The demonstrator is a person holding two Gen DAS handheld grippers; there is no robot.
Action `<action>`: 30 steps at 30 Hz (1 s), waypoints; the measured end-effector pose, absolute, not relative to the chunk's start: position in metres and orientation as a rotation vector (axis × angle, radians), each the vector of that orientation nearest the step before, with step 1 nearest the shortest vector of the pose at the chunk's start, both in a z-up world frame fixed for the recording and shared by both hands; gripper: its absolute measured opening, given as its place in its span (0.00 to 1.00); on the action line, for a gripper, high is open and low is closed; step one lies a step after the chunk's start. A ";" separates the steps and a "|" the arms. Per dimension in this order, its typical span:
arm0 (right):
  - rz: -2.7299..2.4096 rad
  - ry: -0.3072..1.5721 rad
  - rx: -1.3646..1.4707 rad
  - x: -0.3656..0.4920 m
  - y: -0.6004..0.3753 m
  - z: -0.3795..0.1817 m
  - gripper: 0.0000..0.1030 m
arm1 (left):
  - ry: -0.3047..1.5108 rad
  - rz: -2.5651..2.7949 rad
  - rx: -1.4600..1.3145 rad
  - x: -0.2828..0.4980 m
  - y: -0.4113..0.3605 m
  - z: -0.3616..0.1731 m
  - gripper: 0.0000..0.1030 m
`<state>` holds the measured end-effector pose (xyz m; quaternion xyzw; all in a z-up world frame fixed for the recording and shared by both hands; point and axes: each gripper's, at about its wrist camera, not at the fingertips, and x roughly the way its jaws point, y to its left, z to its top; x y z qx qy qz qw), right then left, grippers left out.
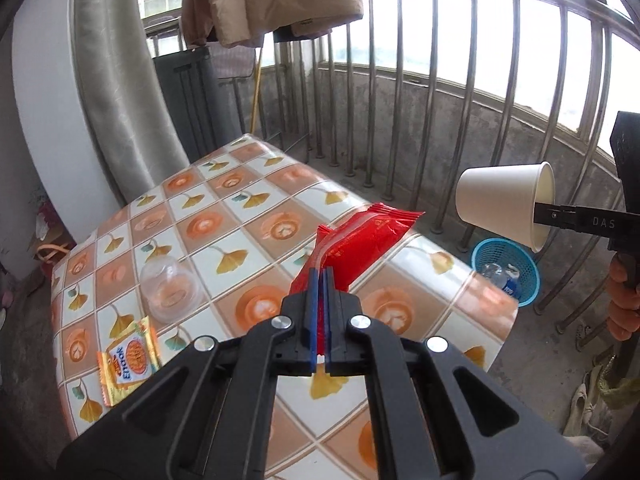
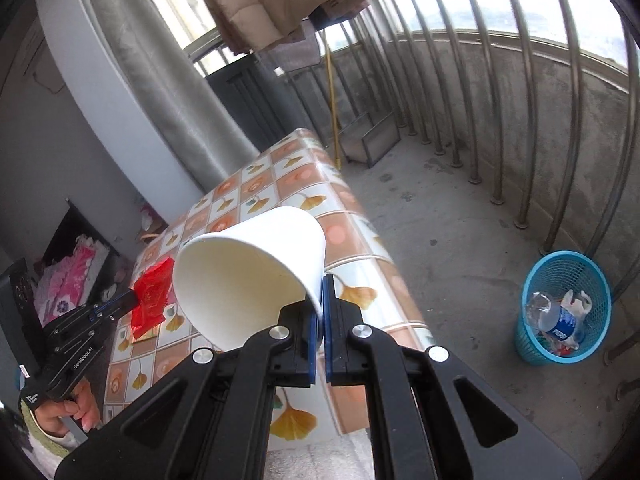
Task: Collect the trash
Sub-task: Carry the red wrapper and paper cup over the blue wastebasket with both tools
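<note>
Standing beyond table (image 2: 352,240): blue bin (image 2: 562,308) (railing (image 2: 532,92) behind)

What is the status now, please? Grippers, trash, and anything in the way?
Left gripper shut on red wrapper. Right gripper shut on paper cup rim. Both lifted off table. Path to blue basket looks clear.

Padded beige jacket (image 1: 272,0) hangs at top centre of left view, over metal railing (image 1: 472,80) curving across upper right. Grey curtain (image 1: 116,92) at upper left beside white wall. Yellow broom handle (image 2: 332,108) leans at upper centre of right view. Pink flowered cloth (image 2: 72,280) at left edge. Shoes (image 1: 588,408) on concrete floor, lower right.
</note>
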<state>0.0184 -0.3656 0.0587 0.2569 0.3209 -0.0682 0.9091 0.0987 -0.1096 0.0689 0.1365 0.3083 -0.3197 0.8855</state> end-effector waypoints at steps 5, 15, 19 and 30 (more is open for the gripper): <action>-0.271 0.619 0.582 -0.020 -0.407 0.061 0.03 | 0.592 -0.785 0.304 0.090 -0.155 0.082 0.00; -0.519 0.571 0.679 -0.096 -0.473 0.037 0.03 | 0.638 -1.017 0.304 0.077 -0.249 0.081 0.00; -0.593 0.563 0.727 -0.122 -0.496 0.023 0.03 | 0.684 -1.100 0.306 0.070 -0.288 0.075 0.00; -0.763 0.543 0.898 -0.174 -0.553 -0.028 0.03 | 0.879 -1.256 0.384 0.056 -0.413 0.029 0.00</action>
